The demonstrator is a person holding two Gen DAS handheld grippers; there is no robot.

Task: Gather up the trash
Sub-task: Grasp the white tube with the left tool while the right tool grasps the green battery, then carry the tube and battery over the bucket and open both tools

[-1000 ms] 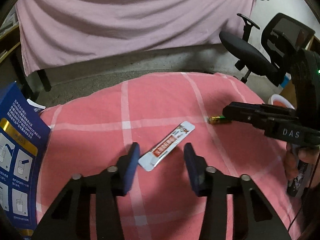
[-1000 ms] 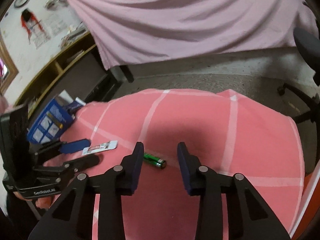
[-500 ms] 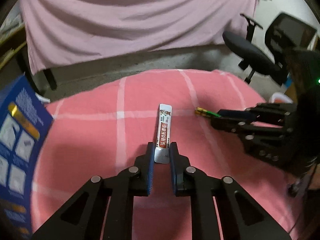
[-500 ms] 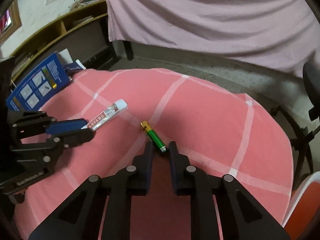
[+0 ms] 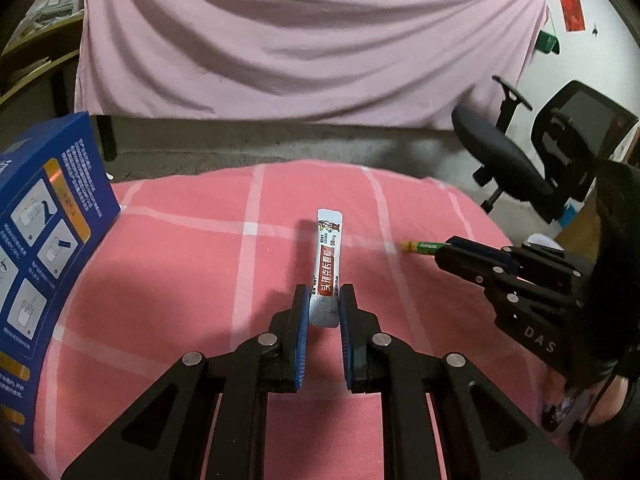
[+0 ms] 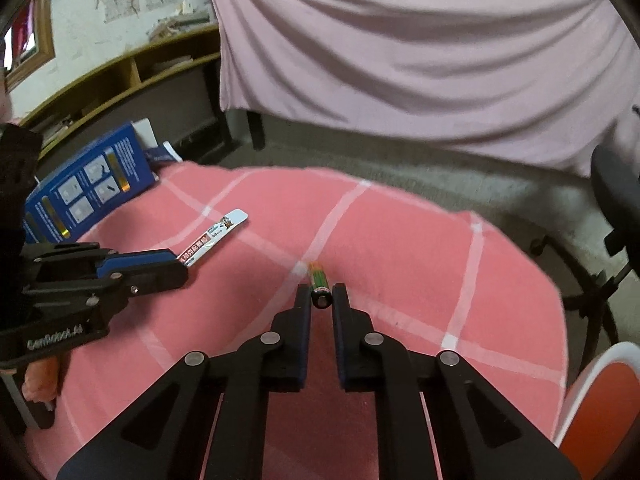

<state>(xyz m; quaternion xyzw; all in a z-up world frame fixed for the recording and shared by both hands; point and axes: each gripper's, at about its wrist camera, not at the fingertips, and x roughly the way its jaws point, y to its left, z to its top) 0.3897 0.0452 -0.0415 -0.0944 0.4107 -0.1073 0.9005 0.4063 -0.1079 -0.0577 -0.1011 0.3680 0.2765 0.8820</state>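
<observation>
Above a pink checked tablecloth (image 5: 180,264), the left gripper (image 5: 324,300) pinches a slim white foil sachet (image 5: 327,256) while the right gripper (image 6: 321,300) clamps a green cylindrical battery (image 6: 319,282), both evidently lifted for disposal.

The cloth on the table (image 5: 180,280) is salmon pink, crossed by pale, near-white lines in a wide check. The sachet (image 5: 329,256) is silver-white with a red band carrying white characters and a small cartoon figure at its far end. The battery (image 6: 319,280) is green with a gold-orange tip. Both grippers, left (image 5: 324,304) and right (image 6: 321,300), are black with blue pads. The box (image 5: 36,248) is deep blue with white instruction panels, white print and orange-gold bands. A pale pink sheet (image 5: 304,40) hangs behind; the office chair (image 5: 532,152) is black
</observation>
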